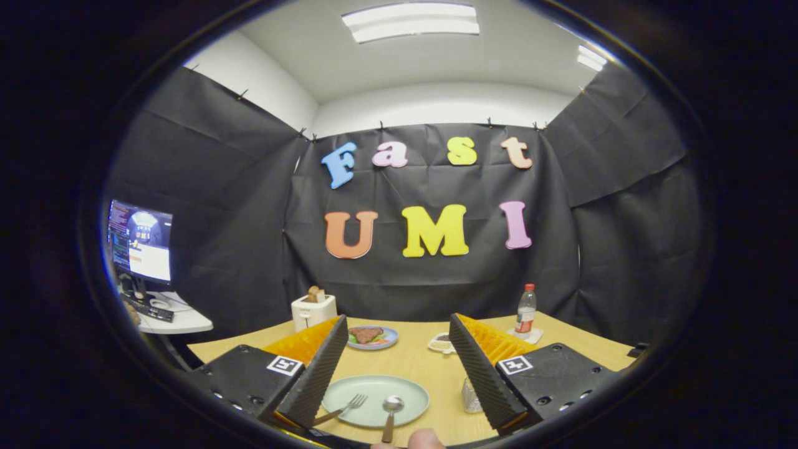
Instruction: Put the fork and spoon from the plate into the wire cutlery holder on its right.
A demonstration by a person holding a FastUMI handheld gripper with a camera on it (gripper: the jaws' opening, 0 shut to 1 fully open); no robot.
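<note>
Pale green, the plate [376, 400] lies on the wooden bench [424, 368] between the fingers of the tool [399, 380], which stand wide apart and grip nothing. On the plate a fork [344, 409] lies at about 8 o'clock from its centre, tines aimed toward the booth wall, and a spoon [391, 413] lies at about 4 o'clock with its bowl pointing the same way; both handles run out over the near rim. At 3 o'clock from the plate, partly hidden behind the right finger, stands the wire cutlery holder [471, 395]. Beyond the fingers, at 12 o'clock, a blue plate with food [371, 337] sits near a small dish [441, 342]. A white toaster [313, 310] stands at 11 o'clock, and a bottle [526, 312] at 1 o'clock. A fingertip [425, 439] shows at 6 o'clock, just below the spoon handle. Off the bench at 9 o'clock a lit monitor [140, 241] stands on a side desk.
</note>
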